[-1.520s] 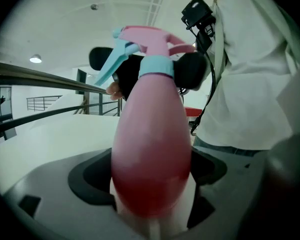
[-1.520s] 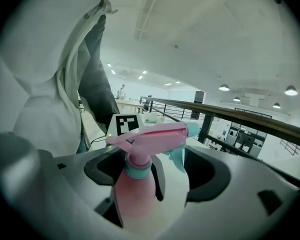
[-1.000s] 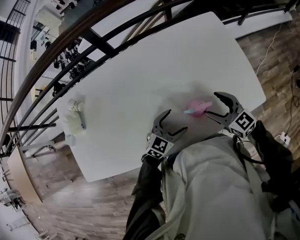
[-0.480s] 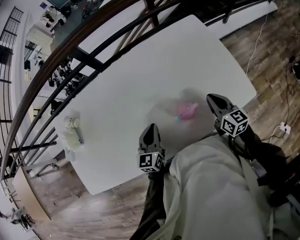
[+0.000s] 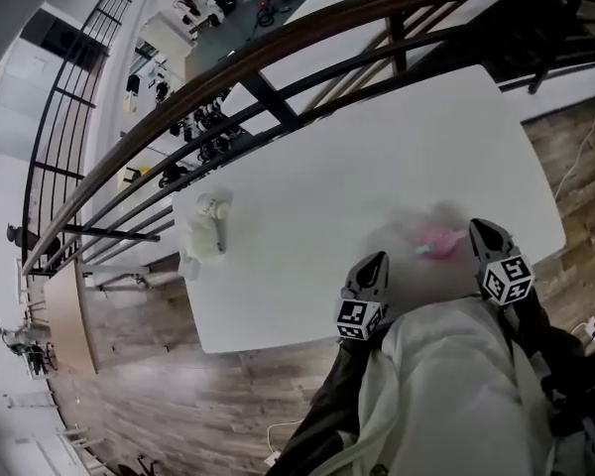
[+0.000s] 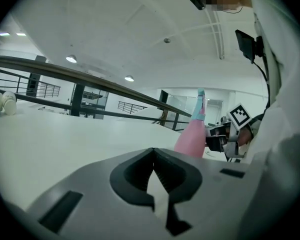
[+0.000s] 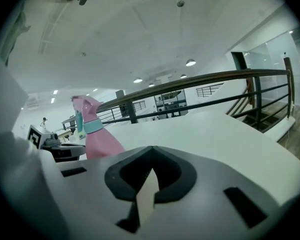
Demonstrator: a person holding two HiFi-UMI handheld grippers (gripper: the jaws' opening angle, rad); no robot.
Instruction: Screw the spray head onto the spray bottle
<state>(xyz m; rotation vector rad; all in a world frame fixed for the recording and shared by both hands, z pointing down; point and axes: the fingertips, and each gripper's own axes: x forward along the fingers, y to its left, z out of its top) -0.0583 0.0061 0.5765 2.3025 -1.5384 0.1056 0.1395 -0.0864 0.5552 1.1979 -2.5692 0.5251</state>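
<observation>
A pink spray bottle (image 5: 438, 241) stands on the white table (image 5: 377, 147) near its front edge, between my two grippers and touched by neither. In the left gripper view the bottle (image 6: 192, 136) carries a teal and pink spray head (image 6: 200, 103). The right gripper view has the bottle (image 7: 99, 140) to the left, with a teal collar (image 7: 93, 126) under a pink head. My left gripper (image 5: 377, 260) is shut and empty, left of the bottle. On the bottle's right, my right gripper (image 5: 479, 229) is also shut and empty. Their closed jaws show at the left gripper (image 6: 153, 166) and the right gripper (image 7: 151, 164).
A pale whitish object (image 5: 206, 228) lies near the table's left end, also visible as the whitish object (image 6: 4, 102). A dark curved railing (image 5: 278, 43) runs behind the table. Wooden floor (image 5: 178, 405) lies below the front edge.
Both grippers have gone from open to shut with nothing in them. They have drawn back from the bottle toward the person, and the head view has shifted.
</observation>
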